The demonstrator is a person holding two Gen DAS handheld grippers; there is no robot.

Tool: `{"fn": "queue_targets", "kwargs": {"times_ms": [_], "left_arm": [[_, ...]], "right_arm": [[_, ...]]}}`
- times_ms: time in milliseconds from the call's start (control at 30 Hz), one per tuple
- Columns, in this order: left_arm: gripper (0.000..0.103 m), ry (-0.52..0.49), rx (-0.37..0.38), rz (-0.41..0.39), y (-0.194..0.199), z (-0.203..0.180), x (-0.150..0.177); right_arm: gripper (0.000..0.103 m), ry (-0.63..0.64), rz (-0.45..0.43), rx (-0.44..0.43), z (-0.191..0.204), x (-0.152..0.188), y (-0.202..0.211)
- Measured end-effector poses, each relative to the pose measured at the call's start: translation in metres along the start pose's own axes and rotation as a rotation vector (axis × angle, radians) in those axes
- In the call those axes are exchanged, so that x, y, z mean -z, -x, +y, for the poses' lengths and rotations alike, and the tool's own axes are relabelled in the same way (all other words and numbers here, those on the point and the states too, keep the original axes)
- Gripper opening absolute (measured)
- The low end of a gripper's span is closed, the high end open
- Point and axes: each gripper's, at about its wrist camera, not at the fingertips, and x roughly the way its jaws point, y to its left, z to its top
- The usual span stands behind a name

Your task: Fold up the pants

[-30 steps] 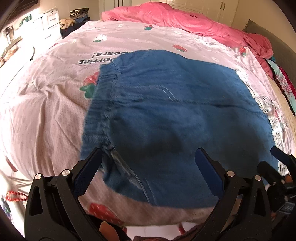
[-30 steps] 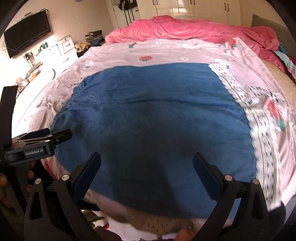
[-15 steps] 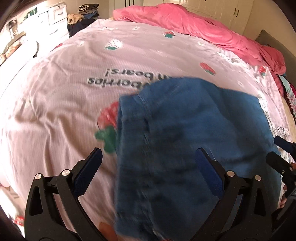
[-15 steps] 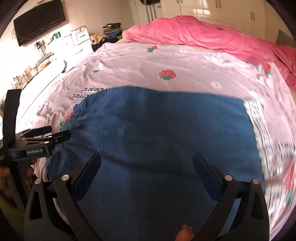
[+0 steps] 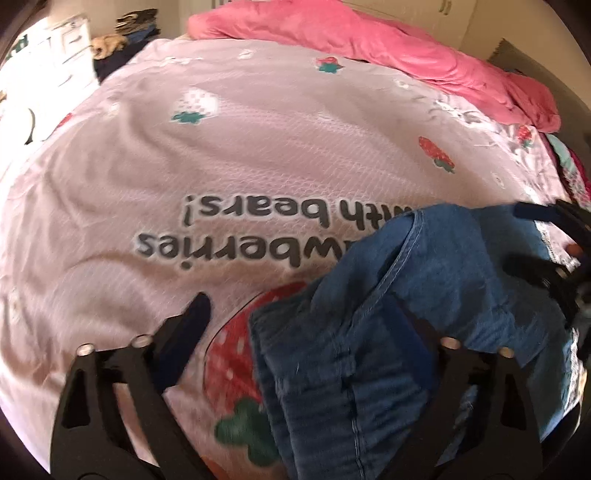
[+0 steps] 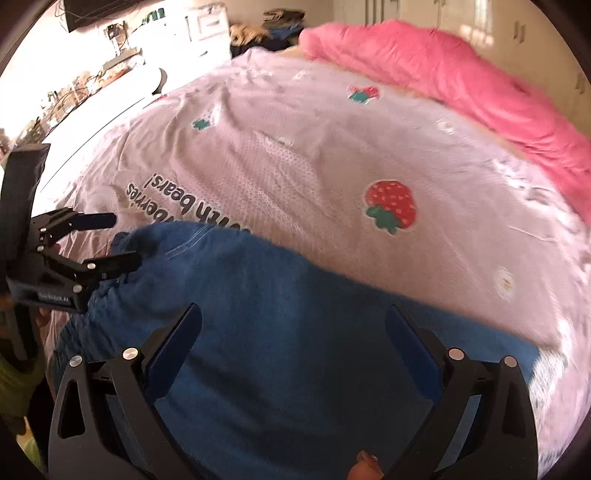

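The blue denim pants [image 5: 417,332] lie folded on the pink strawberry bedsheet [image 5: 258,147]. In the left wrist view their bunched waistband edge sits between and over my left gripper's [image 5: 299,332] wide-open fingers, covering the right finger. My right gripper [image 5: 546,251] shows at the right edge over the pants. In the right wrist view the pants [image 6: 295,350] fill the lower frame under my right gripper [image 6: 293,339], which is open and empty. My left gripper [image 6: 110,240] is open at the pants' left edge, one finger on the cloth.
A pink duvet [image 6: 443,74] is heaped along the far side of the bed. White drawers and piled clothes [image 6: 207,26] stand beyond the bed at the far left. Colourful fabric [image 5: 569,170] lies at the right bed edge.
Both grippers have moved forward and low over the bed, so the pants now sit lower in both views. The waistband edge has bunched and lifted by the left gripper.
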Motion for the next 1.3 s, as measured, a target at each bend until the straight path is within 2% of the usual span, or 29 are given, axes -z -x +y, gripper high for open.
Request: {"fn": "queue_targets", "kwargs": {"times_ms": [133, 167, 233, 300, 367, 400, 433, 467, 567, 733, 800, 867, 1033, 1200, 1300], "left_arm": [[0.049, -0.026, 0.022, 0.009, -0.015, 0.000, 0.001], [0.047, -0.040, 0.012, 0.005, -0.016, -0.002, 0.001], [0.036, -0.064, -0.001, -0.008, -0.015, -0.005, 0.000], [0.031, -0.060, 0.012, -0.021, -0.011, -0.006, 0.000], [0.029, -0.067, 0.017, -0.052, -0.002, -0.008, 0.002], [0.029, -0.070, 0.018, -0.065, 0.001, -0.008, 0.003], [0.029, -0.071, 0.023, -0.085, 0.007, -0.009, 0.004], [0.028, -0.071, 0.027, -0.098, 0.011, -0.011, 0.003], [0.028, -0.084, 0.034, -0.156, 0.027, -0.017, 0.006], [0.028, -0.139, 0.004, -0.192, 0.037, -0.031, 0.012], [0.028, -0.148, -0.004, -0.201, 0.041, -0.032, 0.016], [0.028, -0.155, -0.013, -0.221, 0.049, -0.032, 0.020], [0.028, -0.159, 0.002, -0.268, 0.075, -0.035, 0.038], [0.028, -0.217, 0.004, -0.320, 0.101, -0.053, 0.068], [0.028, -0.206, 0.031, -0.327, 0.115, -0.053, 0.095]], "right_arm": [[0.099, 0.085, 0.026, -0.009, 0.001, -0.019, -0.021], [0.099, 0.094, 0.036, -0.020, 0.001, -0.021, -0.025], [0.099, 0.120, 0.046, -0.031, 0.001, -0.027, -0.033], [0.098, 0.153, 0.049, -0.042, 0.003, -0.031, -0.039], [0.089, 0.180, 0.052, -0.044, 0.005, -0.034, -0.043], [0.074, 0.195, 0.058, -0.046, 0.006, -0.035, -0.045], [0.069, 0.210, 0.068, -0.056, 0.008, -0.036, -0.047], [0.069, 0.236, 0.085, -0.063, 0.011, -0.036, -0.051], [0.060, 0.297, 0.112, -0.068, 0.020, -0.032, -0.058], [0.014, 0.324, 0.084, -0.114, 0.037, -0.019, -0.052], [0.010, 0.328, 0.058, -0.065, 0.045, -0.010, -0.041], [0.009, 0.300, 0.008, -0.064, 0.047, -0.002, -0.023], [0.008, 0.189, -0.134, -0.101, 0.049, 0.034, 0.041], [0.008, 0.104, -0.196, -0.128, 0.066, 0.080, 0.088], [0.008, 0.087, -0.213, -0.164, 0.084, 0.108, 0.107]]}}
